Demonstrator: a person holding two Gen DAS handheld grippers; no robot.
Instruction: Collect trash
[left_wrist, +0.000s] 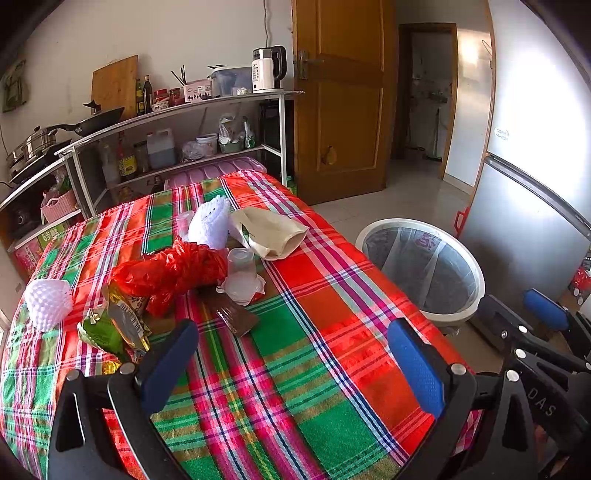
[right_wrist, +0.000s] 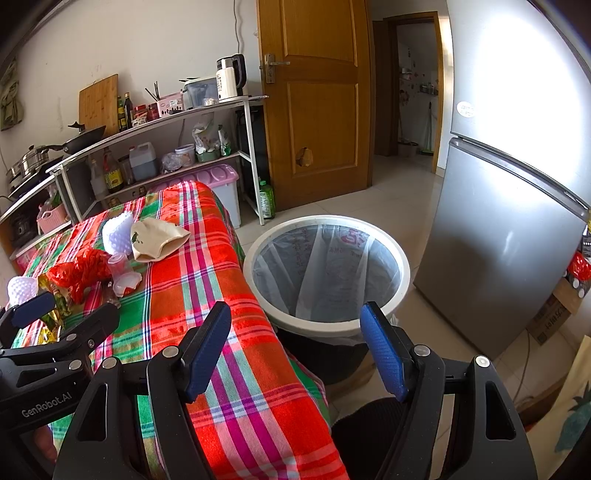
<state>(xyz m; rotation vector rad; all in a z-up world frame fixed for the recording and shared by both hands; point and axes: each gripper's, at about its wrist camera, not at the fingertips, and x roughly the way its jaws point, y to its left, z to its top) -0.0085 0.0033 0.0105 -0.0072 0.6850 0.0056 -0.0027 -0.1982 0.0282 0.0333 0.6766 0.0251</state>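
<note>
Both hands empty here: my left gripper (left_wrist: 291, 365) is spread wide over the plaid tabletop (left_wrist: 314, 332) with nothing between the pads, and my right gripper (right_wrist: 295, 350) is just as wide, hanging off the table's edge near the bin (right_wrist: 400, 258). All the trash sits ahead of the left gripper: a brown wrapper (left_wrist: 236, 317) is closest, just past the fingertips, then the upturned plastic cup (left_wrist: 242, 275) behind it, the crumpled red bag (left_wrist: 173, 271) ahead and to the left, and a green-gold snack packet (left_wrist: 110, 328) beside my left finger. Further out are a beige pouch (left_wrist: 269, 230) and two white foam nets (left_wrist: 210, 223). I'd go for the brown wrapper first since it's nearest, but it lies flat on the cloth, so I'd come in low and tilted and pinch an edge instead of pressing straight down and grabbing tablecloth too. The bin sits to the right of both grippers, lined and open, so the carry is short. Don't bump the cup, it looks light and tippy.
</note>
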